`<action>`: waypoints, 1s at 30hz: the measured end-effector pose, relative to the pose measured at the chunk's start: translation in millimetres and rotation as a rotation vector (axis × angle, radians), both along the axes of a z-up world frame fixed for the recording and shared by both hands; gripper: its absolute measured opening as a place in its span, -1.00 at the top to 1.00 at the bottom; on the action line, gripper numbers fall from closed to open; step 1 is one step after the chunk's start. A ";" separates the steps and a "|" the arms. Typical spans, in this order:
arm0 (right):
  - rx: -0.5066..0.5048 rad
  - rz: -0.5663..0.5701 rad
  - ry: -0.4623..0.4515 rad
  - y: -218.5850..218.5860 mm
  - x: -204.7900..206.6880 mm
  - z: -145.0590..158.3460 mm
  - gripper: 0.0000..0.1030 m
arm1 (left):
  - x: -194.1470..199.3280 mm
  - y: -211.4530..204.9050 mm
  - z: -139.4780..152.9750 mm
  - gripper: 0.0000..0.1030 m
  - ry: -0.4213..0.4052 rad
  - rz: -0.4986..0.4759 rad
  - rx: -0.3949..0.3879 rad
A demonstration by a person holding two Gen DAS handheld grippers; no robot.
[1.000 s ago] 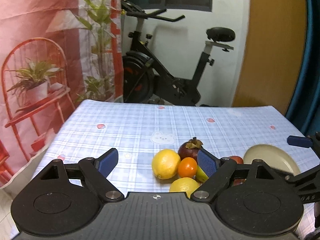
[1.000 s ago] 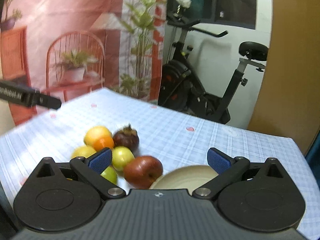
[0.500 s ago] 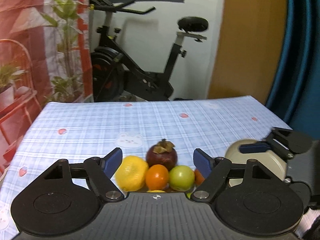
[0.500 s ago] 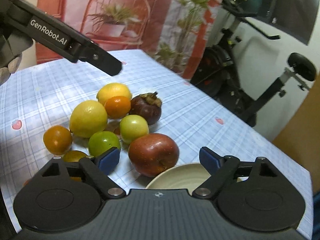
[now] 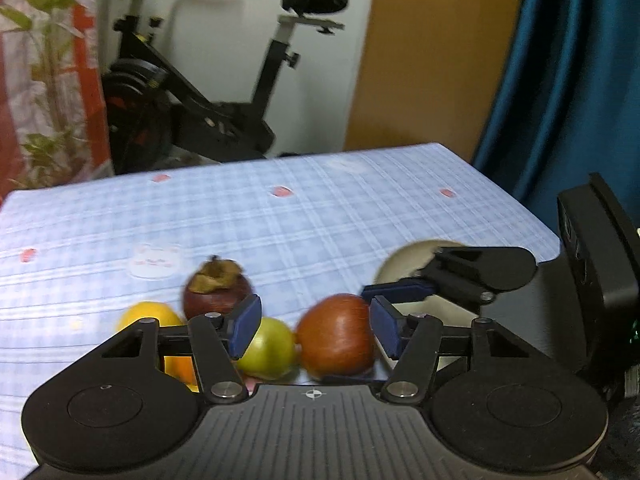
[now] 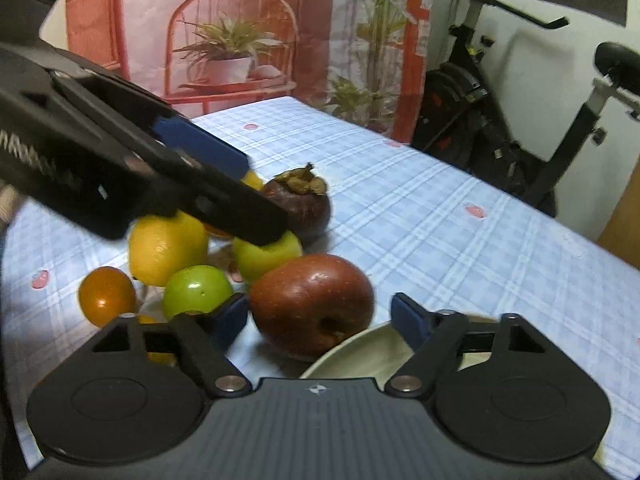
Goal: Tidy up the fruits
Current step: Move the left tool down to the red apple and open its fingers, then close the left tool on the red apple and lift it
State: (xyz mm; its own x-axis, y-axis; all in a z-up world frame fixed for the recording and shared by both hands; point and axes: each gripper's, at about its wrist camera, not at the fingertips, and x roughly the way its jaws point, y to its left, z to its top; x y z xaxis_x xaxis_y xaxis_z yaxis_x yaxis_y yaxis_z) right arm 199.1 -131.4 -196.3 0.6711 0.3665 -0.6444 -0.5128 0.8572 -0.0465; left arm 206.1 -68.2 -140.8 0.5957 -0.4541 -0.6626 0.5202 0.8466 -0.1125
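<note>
A red apple (image 5: 336, 338) lies on the checked cloth between the open fingers of my left gripper (image 5: 316, 328), next to a green fruit (image 5: 268, 348), a mangosteen (image 5: 216, 290), a lemon (image 5: 148, 320) and an orange. In the right wrist view the same apple (image 6: 312, 304) lies between the open fingers of my right gripper (image 6: 320, 320), touching the rim of a cream plate (image 6: 360, 356). Behind it are two green fruits (image 6: 196, 292), a lemon (image 6: 164, 248), a small orange (image 6: 106, 296) and the mangosteen (image 6: 300, 204). My left gripper (image 6: 224, 184) hangs over the pile.
The plate (image 5: 404, 268) sits at the table's right, partly hidden by my right gripper (image 5: 404, 290). The blue checked tablecloth (image 5: 320, 216) stretches to the far edge. An exercise bike (image 5: 192, 112) and a blue curtain (image 5: 568, 80) stand behind.
My left gripper has swung right and closer, now framing the red apple instead of the lemon and mangosteen. My right gripper has moved nearer the apple and plate.
</note>
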 end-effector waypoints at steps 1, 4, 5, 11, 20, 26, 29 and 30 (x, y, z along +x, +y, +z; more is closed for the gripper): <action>-0.002 0.003 -0.001 1.4 -1.1 0.2 -0.48 | 2.3 -3.4 -3.1 -0.23 0.016 -0.008 -0.003; 0.000 0.007 0.004 1.5 -0.3 0.7 -0.48 | 7.5 -10.1 -11.3 -0.23 0.050 -0.022 0.000; 0.002 0.008 0.005 1.1 0.2 1.0 -0.48 | 8.9 -12.3 -14.0 -0.23 0.057 -0.026 0.004; 0.011 0.013 0.013 1.6 2.4 0.5 -0.48 | 11.9 -21.5 -23.2 -0.09 0.087 -0.039 0.024; 0.019 0.009 0.016 2.4 1.1 -0.2 -0.43 | 15.8 -14.4 -23.9 -0.03 0.095 -0.020 0.041; 0.019 0.020 0.026 3.2 2.7 -0.4 -0.43 | 18.1 -3.9 -22.0 -0.03 0.093 0.017 0.017; 0.012 0.025 0.039 5.4 6.5 -1.6 -0.43 | 19.8 1.7 -21.0 -0.03 0.094 0.036 0.005; 0.012 0.026 0.044 6.4 8.1 -2.0 -0.43 | 20.2 2.7 -20.7 -0.03 0.094 0.040 0.003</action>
